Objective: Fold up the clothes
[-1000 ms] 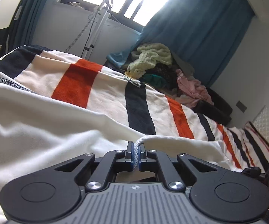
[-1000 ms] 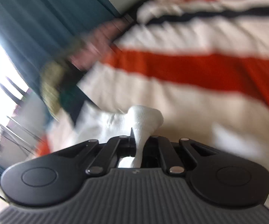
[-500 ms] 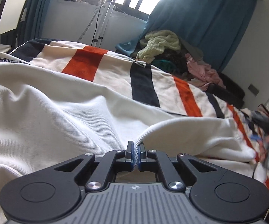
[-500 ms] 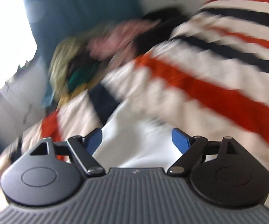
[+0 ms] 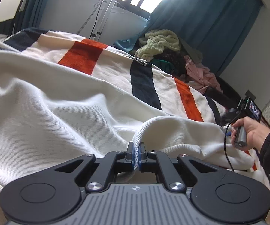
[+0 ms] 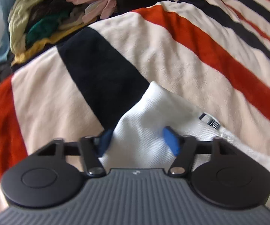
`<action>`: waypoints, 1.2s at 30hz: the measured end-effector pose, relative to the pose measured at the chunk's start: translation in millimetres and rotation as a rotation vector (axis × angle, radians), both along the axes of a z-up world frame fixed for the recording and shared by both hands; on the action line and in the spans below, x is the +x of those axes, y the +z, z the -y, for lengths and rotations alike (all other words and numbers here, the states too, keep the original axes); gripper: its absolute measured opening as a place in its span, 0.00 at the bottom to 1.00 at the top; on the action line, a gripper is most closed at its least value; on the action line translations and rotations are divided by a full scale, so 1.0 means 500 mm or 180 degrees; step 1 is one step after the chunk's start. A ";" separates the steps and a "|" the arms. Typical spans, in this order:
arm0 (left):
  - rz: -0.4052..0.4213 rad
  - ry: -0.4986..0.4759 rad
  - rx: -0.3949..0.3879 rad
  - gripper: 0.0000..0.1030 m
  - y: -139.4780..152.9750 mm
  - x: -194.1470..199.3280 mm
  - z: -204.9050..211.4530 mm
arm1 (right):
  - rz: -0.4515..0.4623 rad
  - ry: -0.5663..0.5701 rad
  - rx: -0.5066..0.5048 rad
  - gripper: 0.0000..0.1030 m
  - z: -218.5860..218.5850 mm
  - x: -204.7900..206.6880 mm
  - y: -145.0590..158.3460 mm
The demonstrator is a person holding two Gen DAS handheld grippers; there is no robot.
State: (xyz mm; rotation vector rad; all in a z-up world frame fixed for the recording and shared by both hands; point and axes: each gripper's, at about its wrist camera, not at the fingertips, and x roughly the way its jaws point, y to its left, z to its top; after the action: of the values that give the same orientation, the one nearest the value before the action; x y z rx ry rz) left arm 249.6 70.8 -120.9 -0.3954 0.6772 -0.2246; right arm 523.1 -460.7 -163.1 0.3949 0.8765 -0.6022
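**Right gripper released; garment corner now down on blanket**

The right gripper (image 6: 137,139), clamped on a bunched fold of the white knit garment (image 6: 153,110) one second ago, now has its blue pads spread apart. That fold now lies flat as a pointed corner on the striped cream, orange and navy blanket (image 6: 181,56). The person's right hand (image 5: 251,134) has entered the left wrist view, beside the blanket's edge.

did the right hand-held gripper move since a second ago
Yes. The right hand-held gripper let go of the white garment and swung away from the window, toward the striped blanket; the clothes pile shifted up-left in its view.
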 end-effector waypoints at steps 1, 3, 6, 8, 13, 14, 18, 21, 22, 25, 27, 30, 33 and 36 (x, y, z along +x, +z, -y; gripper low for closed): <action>-0.0003 0.0003 -0.0027 0.04 0.000 0.001 -0.003 | -0.0005 0.0050 -0.0014 0.12 -0.003 0.001 0.001; 0.0087 0.0019 -0.0080 0.04 0.014 -0.005 -0.007 | 0.0050 0.0102 -0.0049 0.07 -0.009 -0.004 0.018; 0.0254 0.0046 -0.0159 0.04 0.039 -0.015 -0.012 | 0.0352 0.0148 0.0034 0.06 -0.009 -0.009 0.082; 0.0365 0.0063 -0.0212 0.04 0.056 -0.022 -0.016 | 0.0614 0.0178 0.0139 0.05 -0.006 -0.015 0.139; 0.0719 0.0119 -0.0274 0.04 0.105 -0.048 -0.024 | 0.1663 0.0335 0.0200 0.05 0.005 -0.110 0.341; 0.0767 0.0103 -0.0252 0.04 0.112 -0.053 -0.023 | 0.1852 0.0358 0.0154 0.05 0.008 -0.136 0.374; 0.0623 -0.0030 -0.0073 0.04 0.100 -0.060 -0.003 | 0.2160 0.0287 0.0214 0.05 0.061 -0.261 0.317; 0.0246 -0.0162 0.0272 0.04 0.049 -0.056 0.037 | 0.2130 0.0150 0.0305 0.05 0.110 -0.348 0.206; 0.0115 -0.0200 0.0419 0.04 0.029 -0.053 0.053 | 0.2011 0.0076 0.0372 0.05 0.128 -0.371 0.150; -0.0058 -0.0222 0.0695 0.05 -0.014 -0.049 0.083 | 0.1616 -0.0202 0.0784 0.05 0.180 -0.434 -0.014; -0.0046 -0.0226 0.0762 0.05 -0.013 -0.052 0.090 | 0.1590 -0.0317 0.1060 0.05 0.199 -0.471 -0.083; -0.0019 -0.0205 0.0770 0.05 -0.005 -0.057 0.088 | 0.1702 -0.0334 0.1289 0.06 0.210 -0.487 -0.096; -0.0018 -0.0175 0.0782 0.05 -0.002 -0.060 0.088 | 0.1868 -0.0264 0.1340 0.09 0.213 -0.491 -0.080; -0.0025 -0.0147 0.0821 0.05 -0.003 -0.063 0.091 | 0.1993 -0.0305 0.1550 0.37 0.228 -0.488 -0.103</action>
State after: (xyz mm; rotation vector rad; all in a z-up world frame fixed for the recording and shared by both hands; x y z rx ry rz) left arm 218.0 25.3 -122.4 -0.1341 0.7134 -0.1767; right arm 279.2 -574.9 -214.4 1.0095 0.3885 -0.3093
